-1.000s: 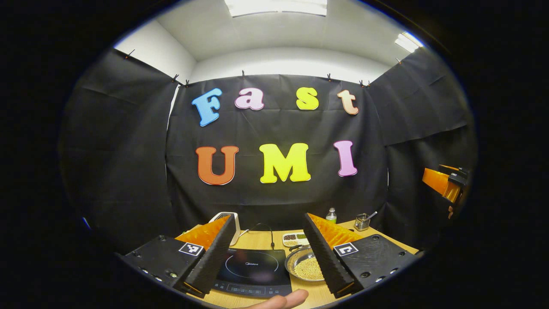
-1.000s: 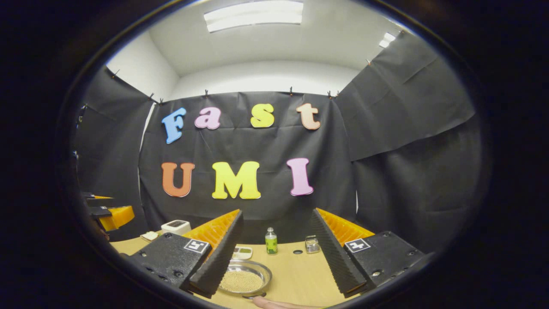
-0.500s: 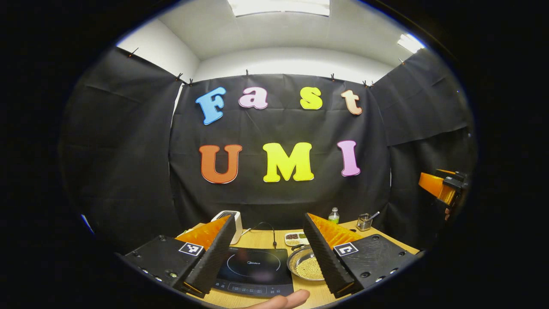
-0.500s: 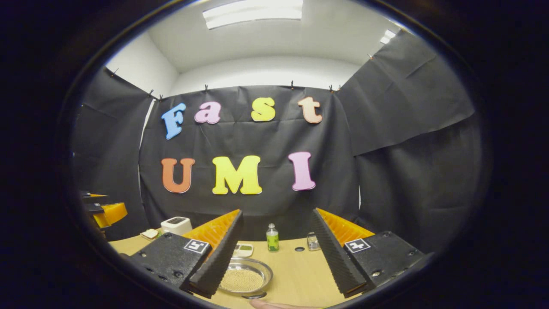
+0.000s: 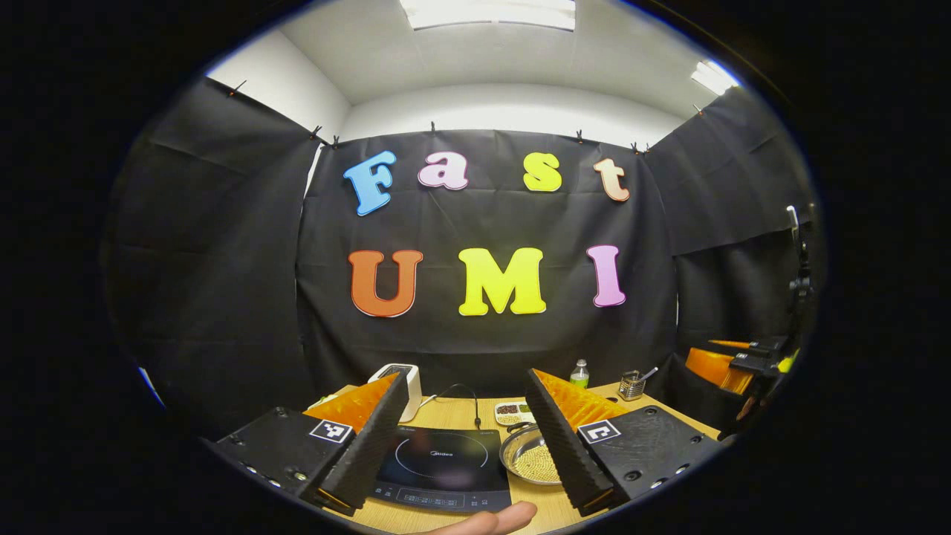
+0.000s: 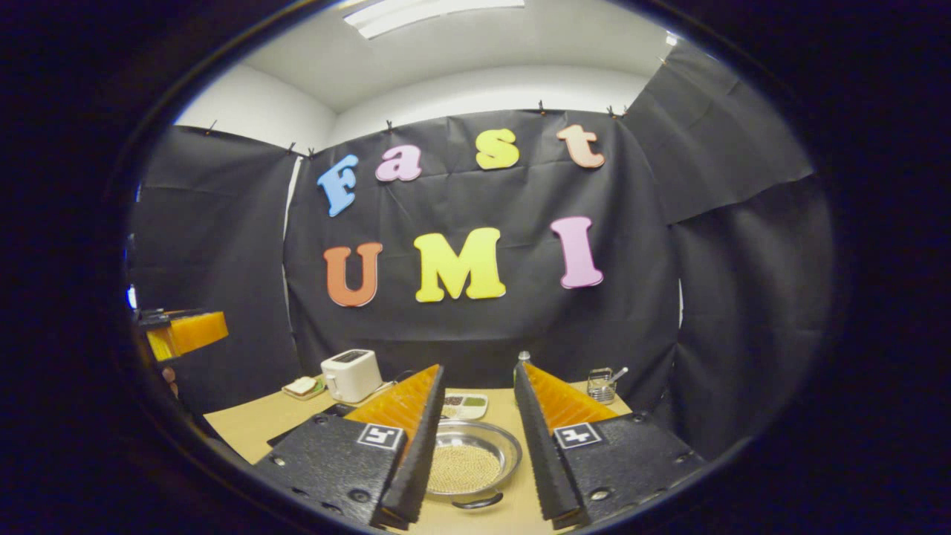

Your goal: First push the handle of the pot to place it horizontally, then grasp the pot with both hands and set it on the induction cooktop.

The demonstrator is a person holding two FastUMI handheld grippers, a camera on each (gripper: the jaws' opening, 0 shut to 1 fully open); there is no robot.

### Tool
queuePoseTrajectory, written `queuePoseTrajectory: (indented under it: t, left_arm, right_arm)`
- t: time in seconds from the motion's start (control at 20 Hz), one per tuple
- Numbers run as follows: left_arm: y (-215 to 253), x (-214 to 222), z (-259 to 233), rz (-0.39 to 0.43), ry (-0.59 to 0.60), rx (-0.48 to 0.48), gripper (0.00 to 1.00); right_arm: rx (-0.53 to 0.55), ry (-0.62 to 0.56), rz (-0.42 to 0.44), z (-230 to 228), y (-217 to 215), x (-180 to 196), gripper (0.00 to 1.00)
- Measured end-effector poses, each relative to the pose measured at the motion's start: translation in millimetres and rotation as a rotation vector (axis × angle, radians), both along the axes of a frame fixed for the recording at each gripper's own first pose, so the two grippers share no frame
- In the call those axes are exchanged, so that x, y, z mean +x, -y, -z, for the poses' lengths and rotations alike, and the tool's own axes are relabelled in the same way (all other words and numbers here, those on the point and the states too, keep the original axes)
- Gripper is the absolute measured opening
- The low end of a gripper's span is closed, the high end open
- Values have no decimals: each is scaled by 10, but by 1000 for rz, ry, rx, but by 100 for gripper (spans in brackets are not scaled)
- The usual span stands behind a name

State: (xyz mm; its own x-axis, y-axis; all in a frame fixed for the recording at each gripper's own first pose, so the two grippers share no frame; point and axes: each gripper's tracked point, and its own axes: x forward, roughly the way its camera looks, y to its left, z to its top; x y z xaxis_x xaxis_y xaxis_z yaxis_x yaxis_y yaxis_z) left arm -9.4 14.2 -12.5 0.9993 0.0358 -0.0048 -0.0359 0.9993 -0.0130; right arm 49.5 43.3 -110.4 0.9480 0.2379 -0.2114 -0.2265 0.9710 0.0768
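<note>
Right gripper view: right gripper [image 6: 475, 453], half open, frames pot [image 6: 466, 464].

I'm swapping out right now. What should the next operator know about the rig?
Left gripper: open, empty, held above the cooktop.
Right gripper: open, empty, aimed at the pot.
The pot sits on the table right of the cooktop; its handle points toward the operator.
Done: nothing yet.
Left: push the handle sideways, grasp the pot with both grippers, set it on the cooktop.
</note>
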Motion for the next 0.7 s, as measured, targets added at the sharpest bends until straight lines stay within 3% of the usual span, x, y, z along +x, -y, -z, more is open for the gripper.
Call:
queuePoseTrajectory:
  t: [0.05, 0.1, 0.15, 0.2, 0.5, 0.7]
  left_arm:
    - [-14, -9, 10, -2, 1, -1, 94]
    - [-23, -10, -1, -3, 4, -2, 94]
    - [-28, -15, 4, -4, 5, -3, 94]
    - [-30, -16, 11, -4, 3, -2, 94]
    - [-97, -15, 101, -10, -9, 9, 94]
    - [-150, -3, 184, -19, -26, 9, 94]
  right_arm:
    - [-2, -21, -16, 109, -42, 12, 49]
    - [-11, -46, -35, 224, -88, 24, 32]
    - [-27, -68, -33, 349, -95, 25, 25]
    - [-34, -86, -47, 457, -122, 36, 0]
    - [-90, -217, -88, 1282, -263, -89, 1]
    - [-104, -330, -164, 1884, -429, -262, 4]
